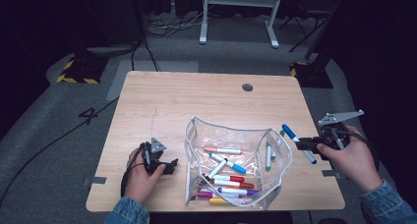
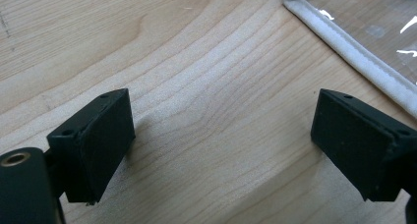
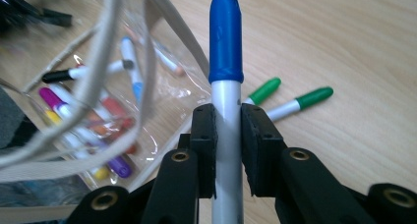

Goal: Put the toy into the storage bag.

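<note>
A clear zip pouch (image 1: 196,135) stands open on the wooden table (image 1: 196,96) with several coloured markers (image 1: 228,179) inside. My right gripper (image 1: 305,143) hangs above the table's right edge, shut on a white marker with a blue cap (image 1: 291,133). In the right gripper view the pads (image 3: 204,135) clamp that marker's (image 3: 226,47) white barrel, cap pointing away. Two green-capped markers (image 3: 305,100) lie by the pouch's right wall. My left gripper (image 1: 167,166) rests open on the table left of the pouch, its fingers (image 2: 98,135) wide apart over bare wood with nothing between them.
The pouch's white zip rim (image 2: 354,57) runs close to the left gripper's far side. A round cable hole (image 1: 247,87) sits near the table's back edge. Beyond the table are white desk legs (image 1: 203,17) and cables on grey carpet.
</note>
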### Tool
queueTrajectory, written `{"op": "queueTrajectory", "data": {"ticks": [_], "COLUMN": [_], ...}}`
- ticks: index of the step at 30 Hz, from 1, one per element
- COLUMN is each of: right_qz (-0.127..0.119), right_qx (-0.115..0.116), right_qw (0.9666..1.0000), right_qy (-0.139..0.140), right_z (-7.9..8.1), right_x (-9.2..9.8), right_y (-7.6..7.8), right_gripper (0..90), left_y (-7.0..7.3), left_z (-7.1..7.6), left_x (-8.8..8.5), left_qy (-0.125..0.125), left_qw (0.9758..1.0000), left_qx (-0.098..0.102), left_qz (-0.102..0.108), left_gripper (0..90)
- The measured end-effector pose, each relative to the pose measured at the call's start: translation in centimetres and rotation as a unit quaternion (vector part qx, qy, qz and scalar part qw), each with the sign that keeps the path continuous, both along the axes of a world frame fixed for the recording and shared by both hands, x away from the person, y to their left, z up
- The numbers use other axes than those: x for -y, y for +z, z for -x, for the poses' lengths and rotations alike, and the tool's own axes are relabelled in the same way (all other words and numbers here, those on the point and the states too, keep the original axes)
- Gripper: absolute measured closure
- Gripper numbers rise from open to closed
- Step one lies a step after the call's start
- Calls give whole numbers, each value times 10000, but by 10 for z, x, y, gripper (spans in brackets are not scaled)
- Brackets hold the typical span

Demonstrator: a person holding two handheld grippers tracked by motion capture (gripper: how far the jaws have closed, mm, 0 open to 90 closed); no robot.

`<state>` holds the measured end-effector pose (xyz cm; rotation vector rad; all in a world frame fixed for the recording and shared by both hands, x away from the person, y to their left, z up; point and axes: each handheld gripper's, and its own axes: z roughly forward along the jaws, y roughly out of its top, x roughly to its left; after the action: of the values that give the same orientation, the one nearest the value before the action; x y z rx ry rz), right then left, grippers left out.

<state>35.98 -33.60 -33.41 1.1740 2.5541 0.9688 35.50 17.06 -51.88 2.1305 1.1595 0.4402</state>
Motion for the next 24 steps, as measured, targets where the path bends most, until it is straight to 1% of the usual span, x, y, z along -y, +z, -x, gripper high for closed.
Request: {"op": "queueTrajectory", "data": {"ticks": [3,7,10,13,17,19,24], "right_qz": [-148,-160,-162,-149,-166,-156,28], "right_qx": [113,242,314,380,428,396,289], "right_qw": [9998,9992,9983,9963,9933,9920,9884], "right_qy": [95,268,471,753,1056,1185,1490], "right_z": [1,3,6,9,11,11,10], "right_x": [-5,-16,-27,-44,-64,-75,-102], "right_y": [16,35,48,57,59,60,57], "right_gripper": [772,772,772,772,772,772,772], "left_y": [0,0,0,0,0,0,0], "left_z": [0,0,0,0,0,0,0], "left_x": [0,0,0,0,0,0,0], "left_qy": [-1,10,1,0,10,18,9], "left_qw": [10000,10000,10000,10000,10000,10000,10000], "left_qx": [1,-2,-1,0,0,-8,0], "left_qz": [0,9,0,0,12,26,10], "left_gripper": [96,96,96,96,96,96,96]}}
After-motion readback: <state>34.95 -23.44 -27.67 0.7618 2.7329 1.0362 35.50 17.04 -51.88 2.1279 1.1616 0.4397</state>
